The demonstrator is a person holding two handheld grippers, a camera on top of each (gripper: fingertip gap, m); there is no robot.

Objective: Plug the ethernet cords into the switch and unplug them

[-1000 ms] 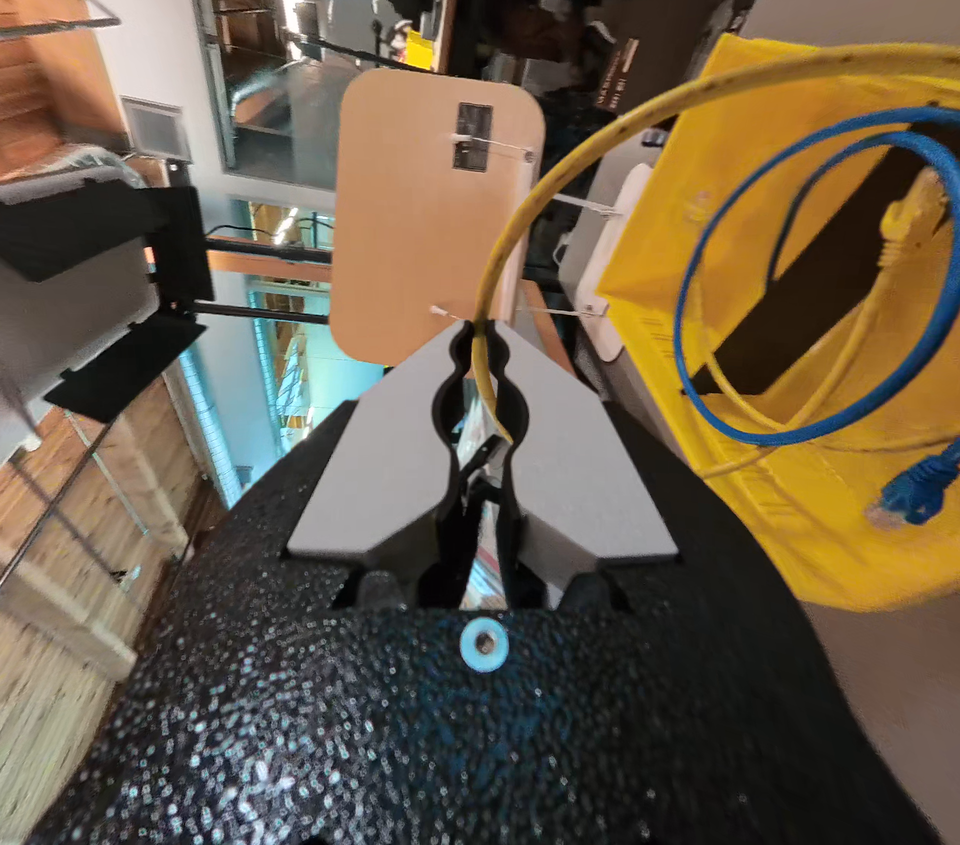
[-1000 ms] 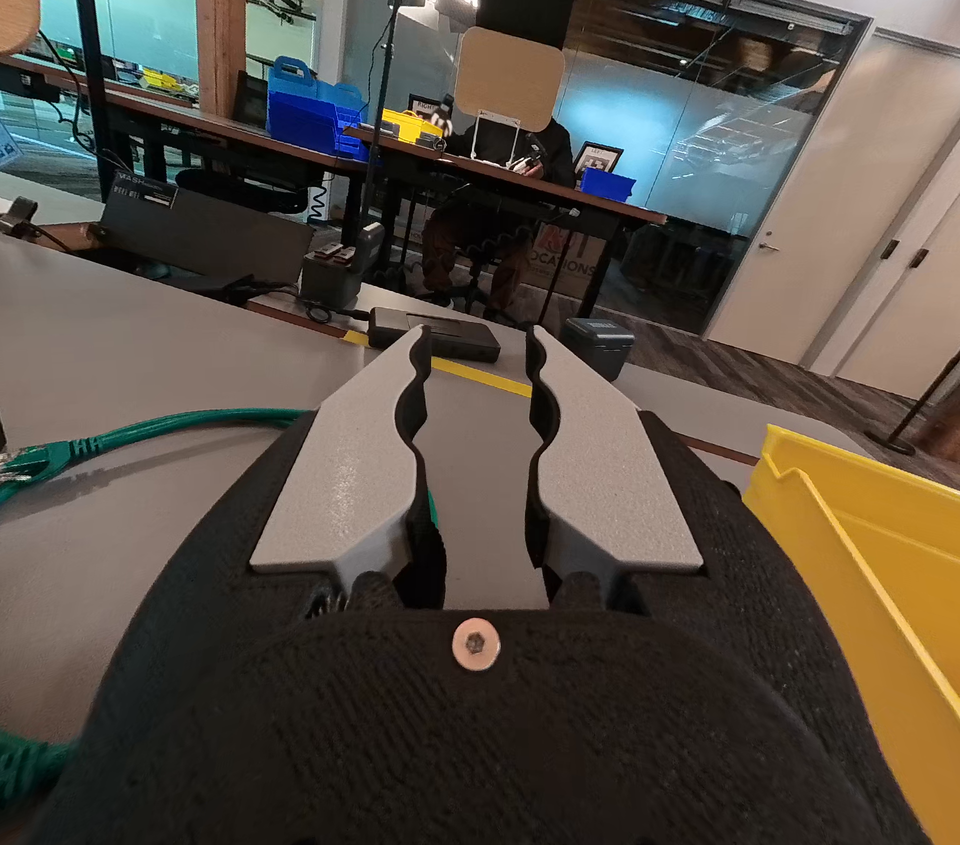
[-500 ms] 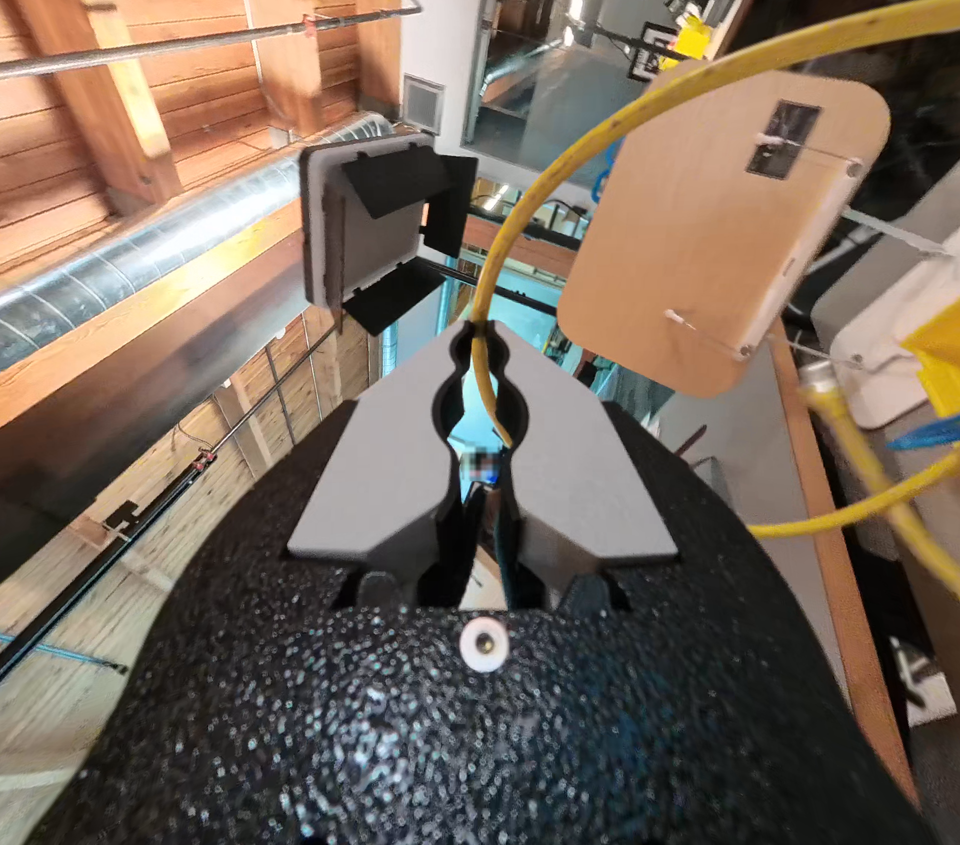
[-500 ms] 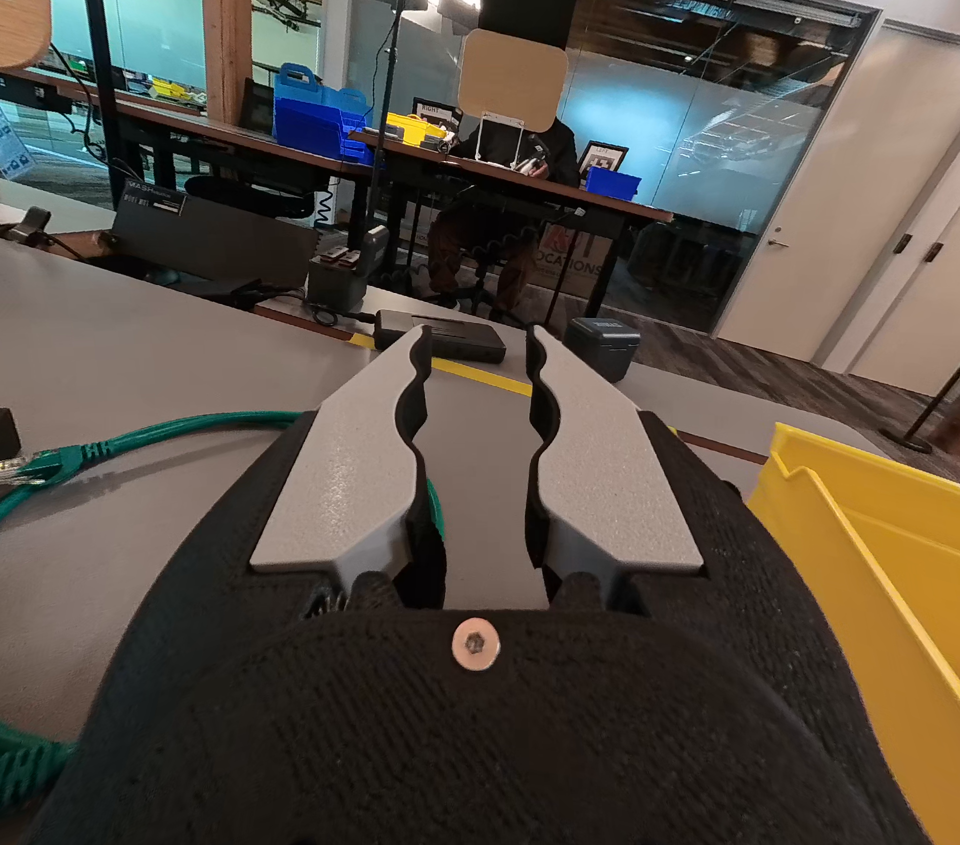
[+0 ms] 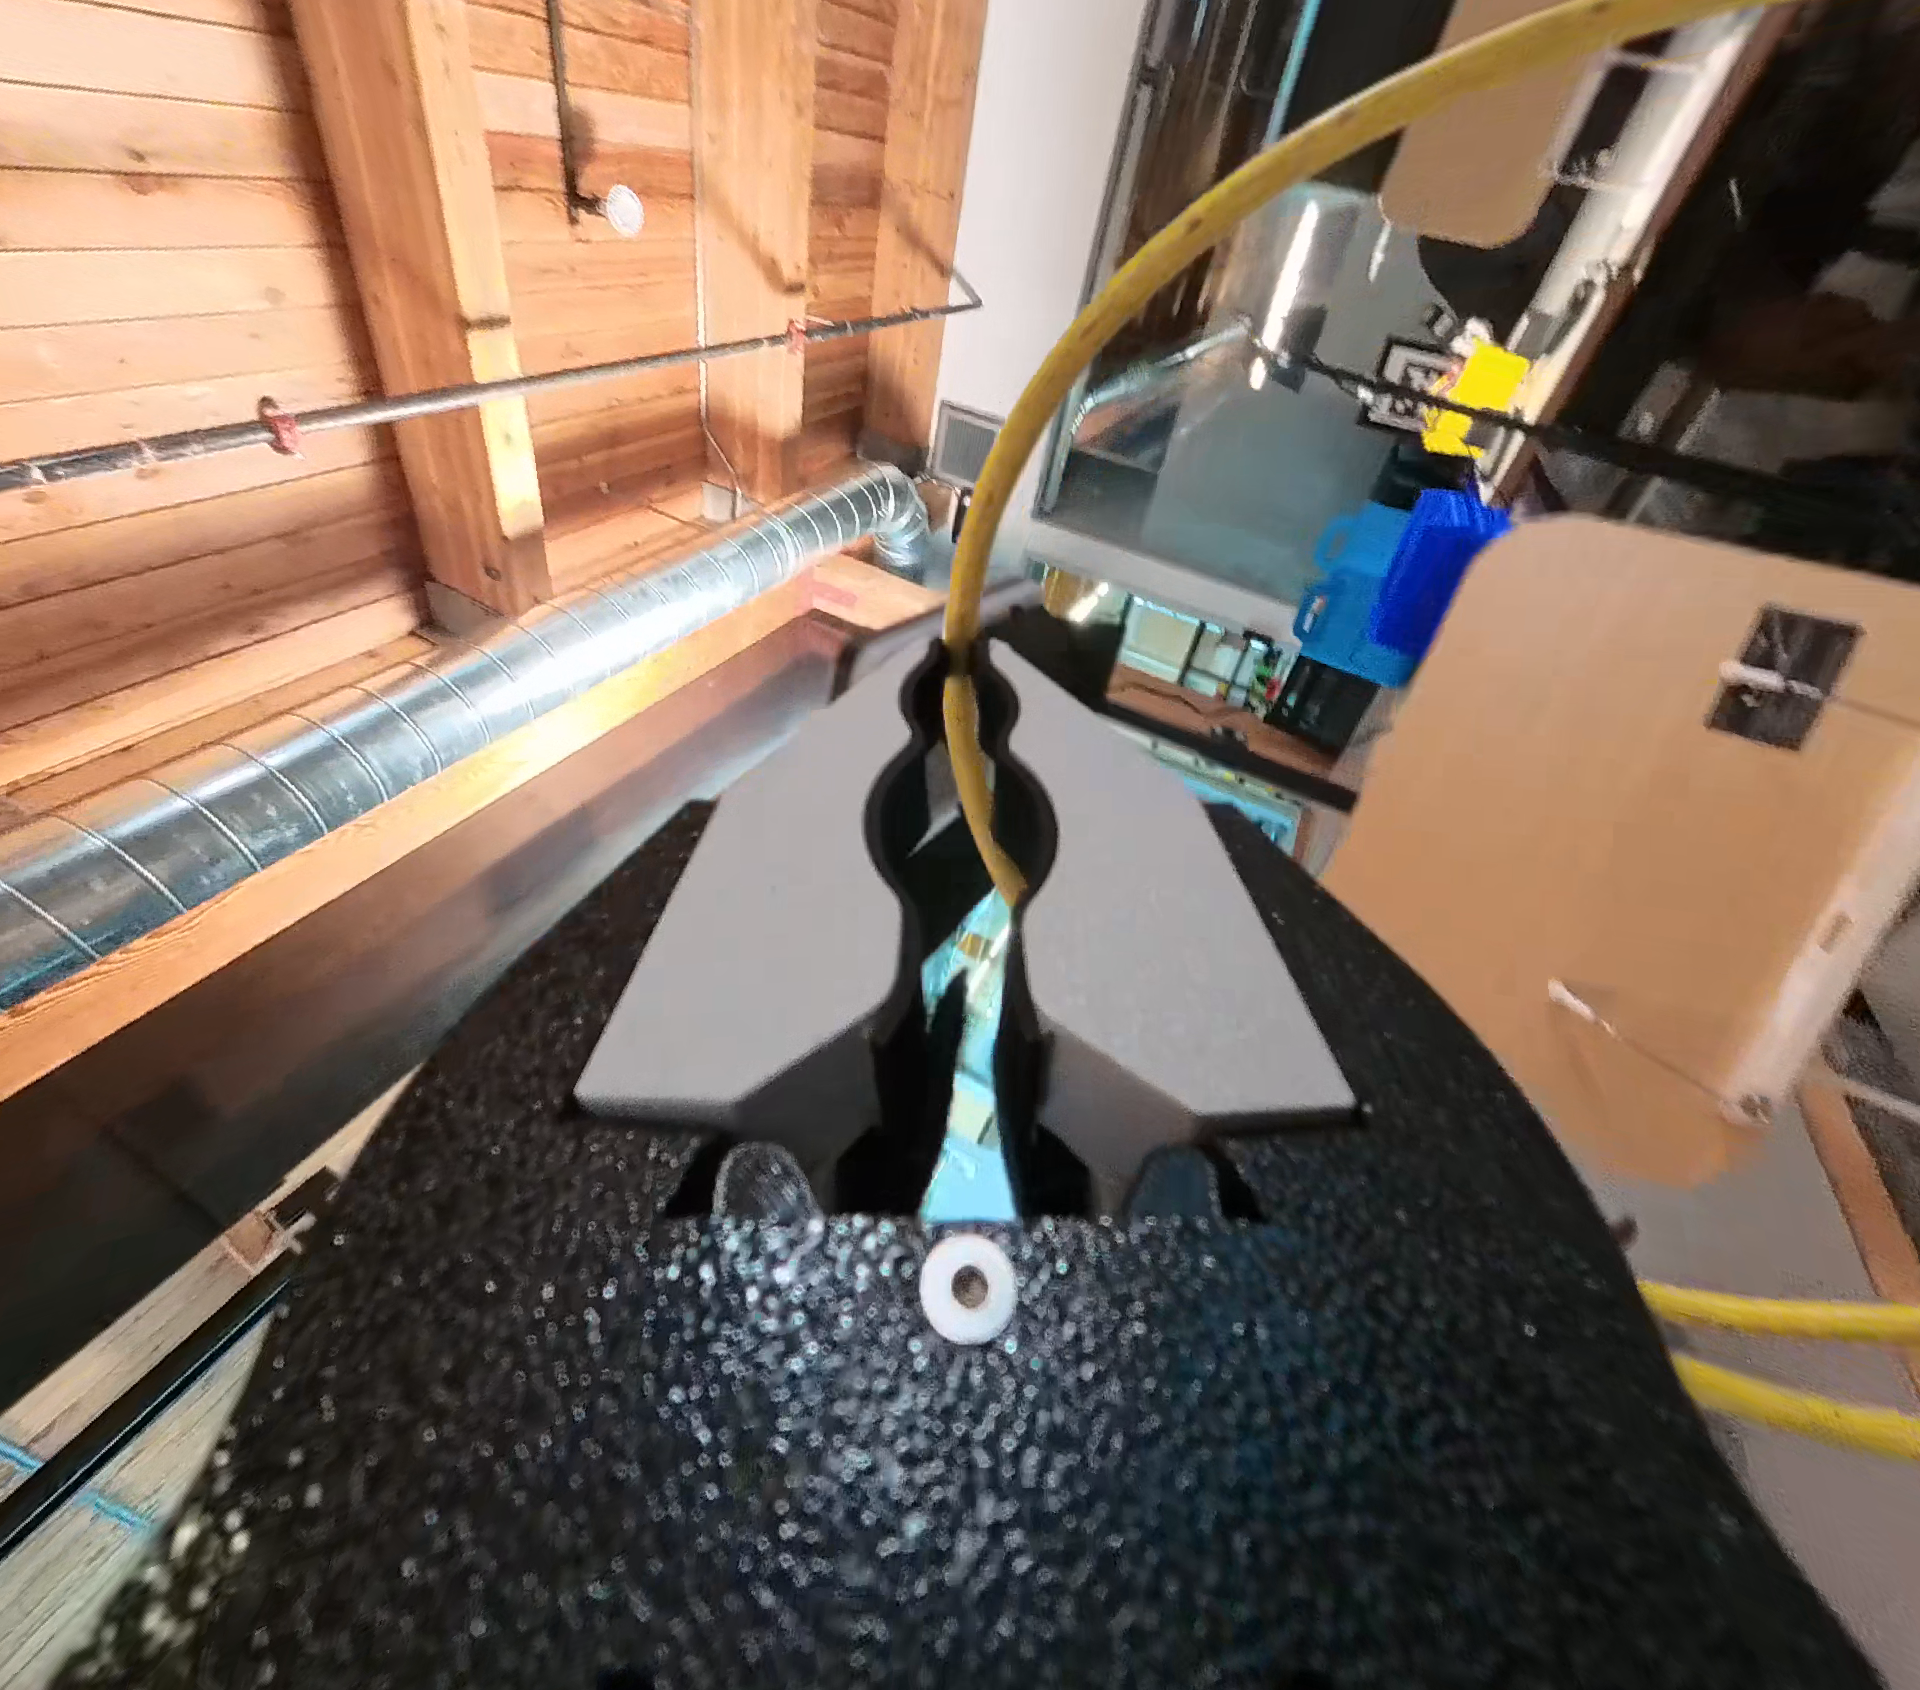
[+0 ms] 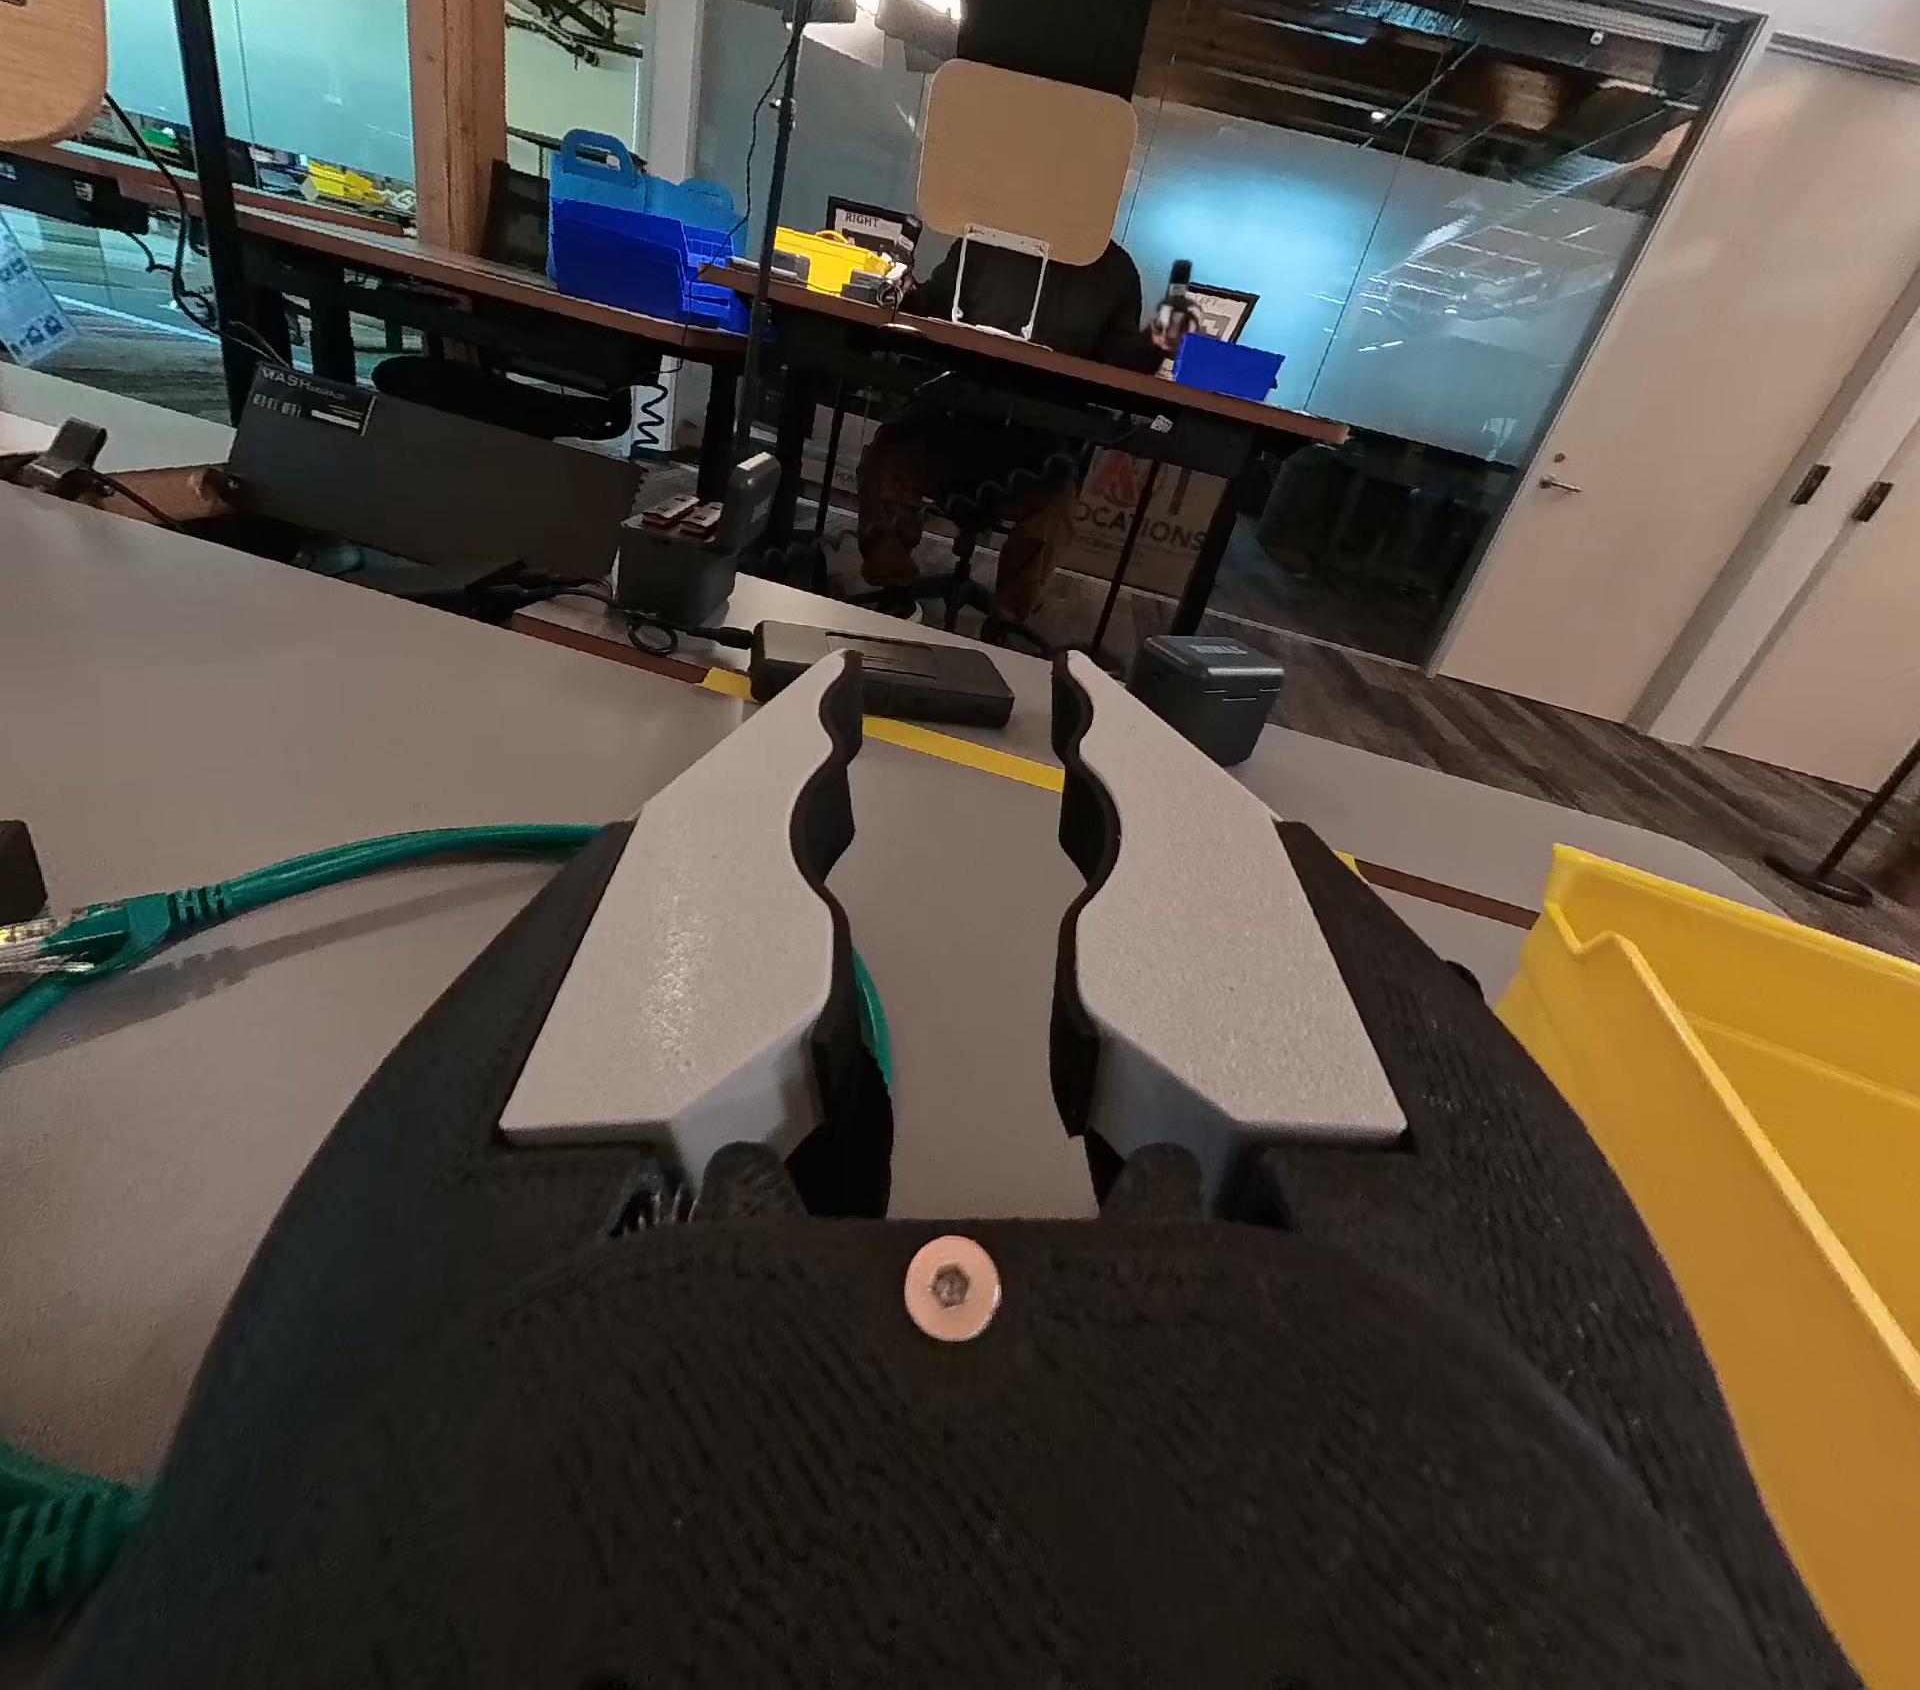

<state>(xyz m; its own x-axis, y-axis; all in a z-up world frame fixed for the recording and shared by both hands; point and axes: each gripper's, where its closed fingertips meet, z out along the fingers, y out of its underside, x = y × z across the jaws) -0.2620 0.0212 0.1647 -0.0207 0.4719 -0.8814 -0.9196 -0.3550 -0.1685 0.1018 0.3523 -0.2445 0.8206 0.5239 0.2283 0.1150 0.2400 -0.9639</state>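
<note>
The left gripper (image 5: 961,653) is pinching a yellow ethernet cord (image 5: 1101,310) between its closed tips at the centre of the left wrist view, tilted up toward a wooden ceiling (image 5: 260,82) and a silver duct (image 5: 416,736) running across the left of the frame. The cord is arcing from the tips up to the upper right edge, with two more yellow strands crossing the lower right corner. In the right wrist view, the right gripper (image 6: 956,669) is hovering low over a grey table (image 6: 260,705), its jaws spread apart and holding nothing. A green ethernet cord (image 6: 343,861) is lying on the table at the left of the frame, its plug at the left edge, the cable curving under the gripper's left finger. A yellow bin (image 6: 1714,1121) is sitting at the lower right. The switch is not clearly showing in either view.
</note>
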